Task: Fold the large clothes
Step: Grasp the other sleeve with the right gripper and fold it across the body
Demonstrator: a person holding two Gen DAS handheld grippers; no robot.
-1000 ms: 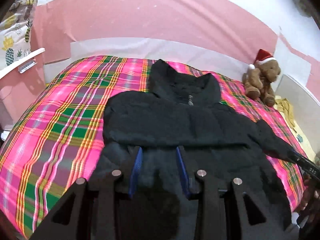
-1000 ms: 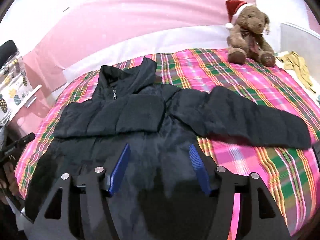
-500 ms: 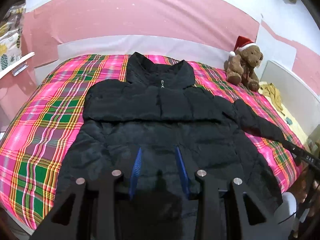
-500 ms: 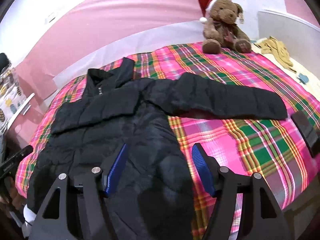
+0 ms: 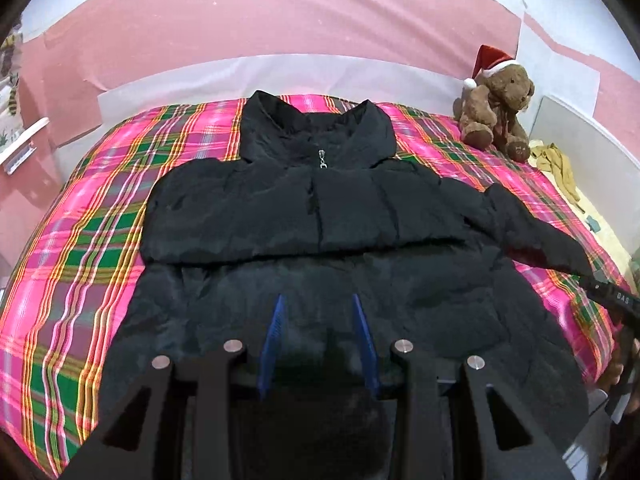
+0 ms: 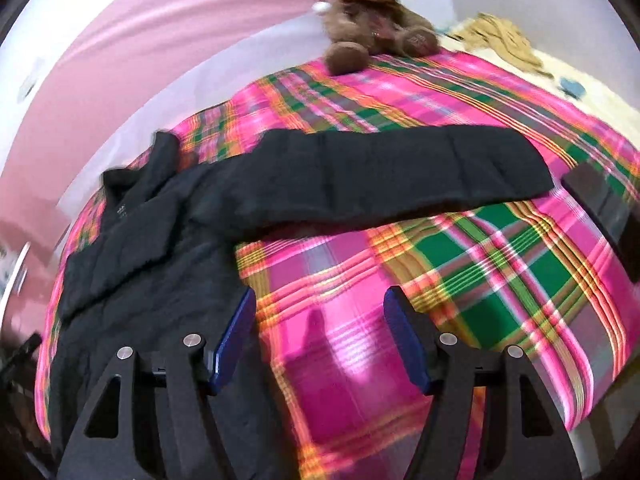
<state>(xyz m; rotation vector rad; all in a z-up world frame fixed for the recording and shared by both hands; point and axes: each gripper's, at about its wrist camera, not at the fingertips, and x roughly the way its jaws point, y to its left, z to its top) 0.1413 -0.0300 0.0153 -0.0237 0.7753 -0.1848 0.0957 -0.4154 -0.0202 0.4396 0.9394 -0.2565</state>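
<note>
A black puffer jacket (image 5: 320, 216) lies front-up on a pink plaid bed (image 5: 80, 240), collar toward the wall. One sleeve is folded across the chest; the other sleeve (image 6: 400, 176) stretches out flat to the right. My left gripper (image 5: 318, 304) is open and empty above the jacket's lower front. My right gripper (image 6: 318, 300) is open and empty above bare plaid bedding (image 6: 480, 264), just right of the jacket's body (image 6: 160, 288) and in front of the outstretched sleeve. The right gripper also shows at the right edge of the left wrist view (image 5: 616, 300).
A brown teddy bear (image 5: 496, 108) with a Santa hat sits at the bed's far right corner, also in the right wrist view (image 6: 372, 20). Yellow cloth (image 6: 500, 36) lies beyond it. A dark flat object (image 6: 604, 216) lies near the sleeve's end. A pink wall is behind.
My right gripper has swung right, from over the jacket's body to over bare bedding near the outstretched sleeve. My left gripper has shifted right, centring on the jacket. Both stayed open.
</note>
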